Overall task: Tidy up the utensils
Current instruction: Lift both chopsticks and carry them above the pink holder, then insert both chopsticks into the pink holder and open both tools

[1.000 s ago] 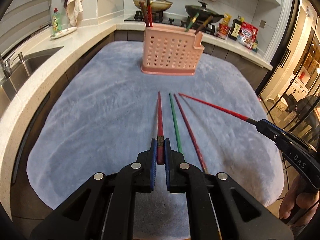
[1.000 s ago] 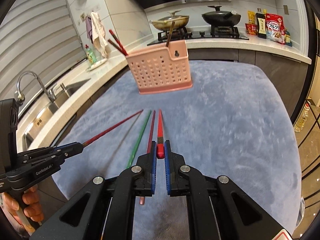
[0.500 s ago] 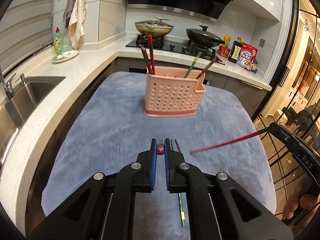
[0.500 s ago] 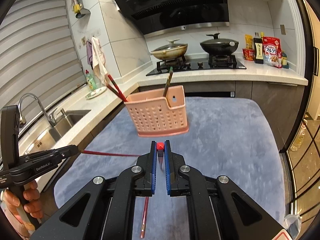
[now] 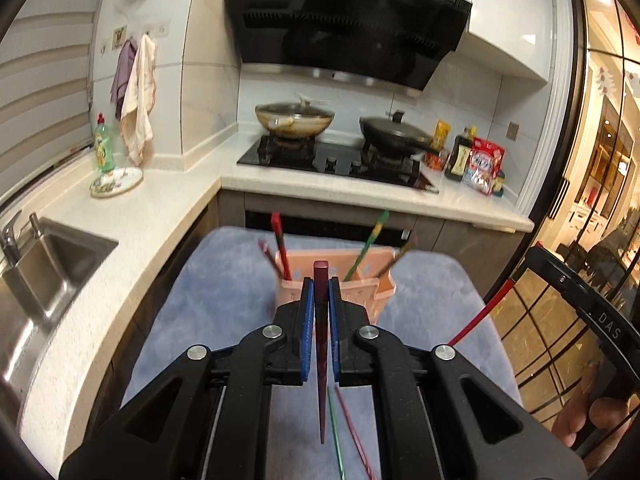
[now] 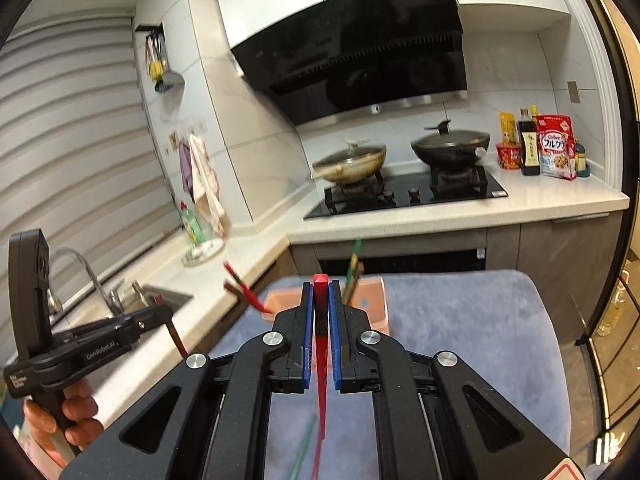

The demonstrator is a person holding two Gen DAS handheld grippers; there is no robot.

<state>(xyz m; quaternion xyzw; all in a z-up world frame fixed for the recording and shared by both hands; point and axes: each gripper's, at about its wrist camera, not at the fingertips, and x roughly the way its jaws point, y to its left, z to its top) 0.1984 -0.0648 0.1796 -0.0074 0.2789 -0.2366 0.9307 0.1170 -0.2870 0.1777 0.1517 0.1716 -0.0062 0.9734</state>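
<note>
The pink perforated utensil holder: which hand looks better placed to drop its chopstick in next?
Hard to call; perhaps the left gripper: its dark red chopstick lines up with the pink perforated utensil holder ahead.

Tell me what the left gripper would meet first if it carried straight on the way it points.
Probably the pink perforated plastic utensil holder, directly beyond the left gripper, whose jaws are shut on a dark red chopstick. Depth is unclear; it might pass above the rim.

The left gripper is clamped tight, angled downward. The right gripper is likewise closed. A hand grips the left handle.
</note>
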